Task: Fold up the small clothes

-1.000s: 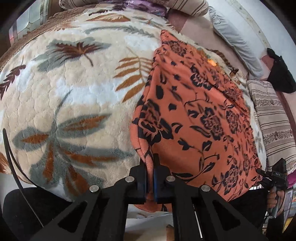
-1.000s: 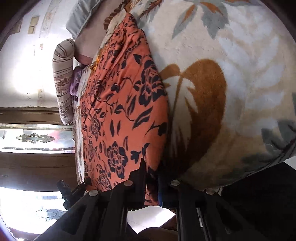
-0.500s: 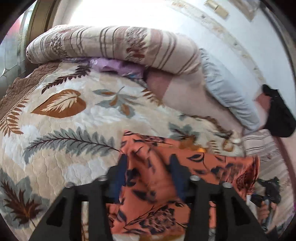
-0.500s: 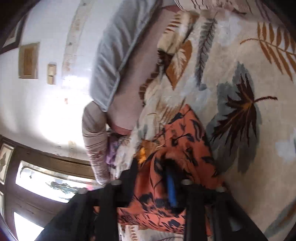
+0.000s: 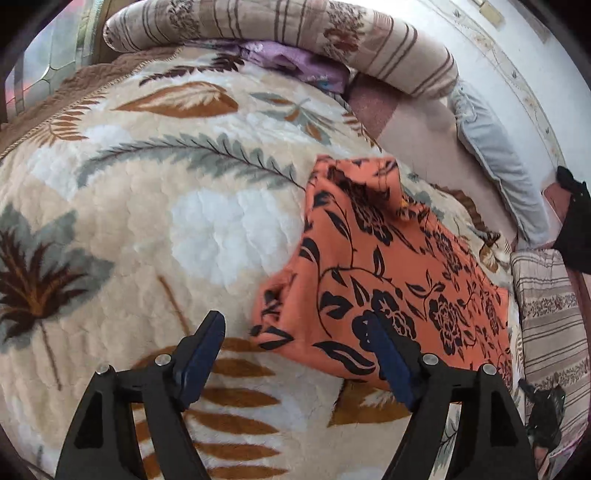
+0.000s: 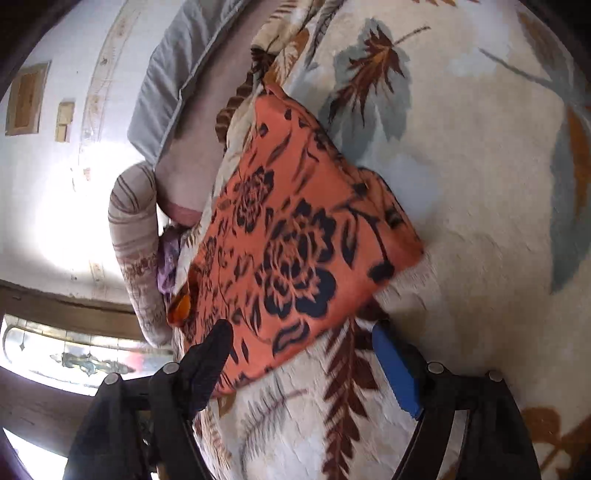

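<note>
An orange garment with a black flower print [image 5: 388, 273] lies folded over on a leaf-patterned plush blanket [image 5: 147, 229]. My left gripper [image 5: 295, 336] is open and empty, just short of the garment's near left corner; its right finger overlaps the near edge. In the right wrist view the same garment [image 6: 288, 251] lies in front of my right gripper [image 6: 303, 343], which is open and empty at the garment's near edge. The right gripper also shows small at the far right of the left wrist view [image 5: 543, 406].
A striped rolled bolster [image 5: 280, 33] and a purple cloth [image 5: 295, 62] lie at the head of the bed. A grey pillow [image 5: 491, 155] and a striped cushion [image 5: 554, 325] lie to the right, beside a black object [image 5: 576, 229]. A wall and window [image 6: 74, 354] stand beyond.
Both grippers carried the garment's near edge forward over the rest, then opened and let it go. The garment now lies folded, about half as long.
</note>
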Available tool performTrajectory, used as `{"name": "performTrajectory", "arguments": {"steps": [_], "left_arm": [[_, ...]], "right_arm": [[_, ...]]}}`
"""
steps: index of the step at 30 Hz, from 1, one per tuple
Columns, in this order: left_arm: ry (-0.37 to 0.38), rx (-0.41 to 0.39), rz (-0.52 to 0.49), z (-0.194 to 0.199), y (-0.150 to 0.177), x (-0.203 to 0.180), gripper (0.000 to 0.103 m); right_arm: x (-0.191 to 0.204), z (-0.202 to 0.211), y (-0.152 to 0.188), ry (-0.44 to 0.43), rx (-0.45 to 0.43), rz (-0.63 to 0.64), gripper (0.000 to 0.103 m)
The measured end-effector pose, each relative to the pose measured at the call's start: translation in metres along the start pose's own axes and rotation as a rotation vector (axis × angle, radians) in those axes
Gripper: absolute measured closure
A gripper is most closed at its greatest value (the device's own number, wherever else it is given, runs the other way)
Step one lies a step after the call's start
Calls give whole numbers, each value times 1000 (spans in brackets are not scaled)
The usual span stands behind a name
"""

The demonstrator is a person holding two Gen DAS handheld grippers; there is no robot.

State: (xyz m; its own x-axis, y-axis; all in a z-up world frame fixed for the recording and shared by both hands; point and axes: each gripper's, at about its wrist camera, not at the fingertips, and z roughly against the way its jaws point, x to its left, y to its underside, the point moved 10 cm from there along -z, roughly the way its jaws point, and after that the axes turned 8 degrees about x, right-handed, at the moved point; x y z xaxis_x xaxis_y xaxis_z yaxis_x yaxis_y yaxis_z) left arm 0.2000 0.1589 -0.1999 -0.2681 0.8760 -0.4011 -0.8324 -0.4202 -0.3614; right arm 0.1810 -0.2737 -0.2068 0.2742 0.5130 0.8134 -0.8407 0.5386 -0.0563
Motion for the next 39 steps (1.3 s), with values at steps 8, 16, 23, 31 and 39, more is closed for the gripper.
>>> {"name": "performTrajectory", "arguments": {"steps": [8,16,23,31,39], "left_arm": [[-71,38,-40,-35,-28,-20,80],[5,-92,-59,62,-23,-51,83],[-14,-76,-28,112,99,-8,71],[-144,-76,-32,112,137,41,44],[-123,-122,-108,126,109,27,44]], "right_arm": [[2,-23,-53,72,-123,-114,59],[61,12,-51,23,-107,93,88],[55,82,24,33,-66,184,84],[-60,119,64,203,-70,37,37],[0,165,52,196,-220,197,33]]}}
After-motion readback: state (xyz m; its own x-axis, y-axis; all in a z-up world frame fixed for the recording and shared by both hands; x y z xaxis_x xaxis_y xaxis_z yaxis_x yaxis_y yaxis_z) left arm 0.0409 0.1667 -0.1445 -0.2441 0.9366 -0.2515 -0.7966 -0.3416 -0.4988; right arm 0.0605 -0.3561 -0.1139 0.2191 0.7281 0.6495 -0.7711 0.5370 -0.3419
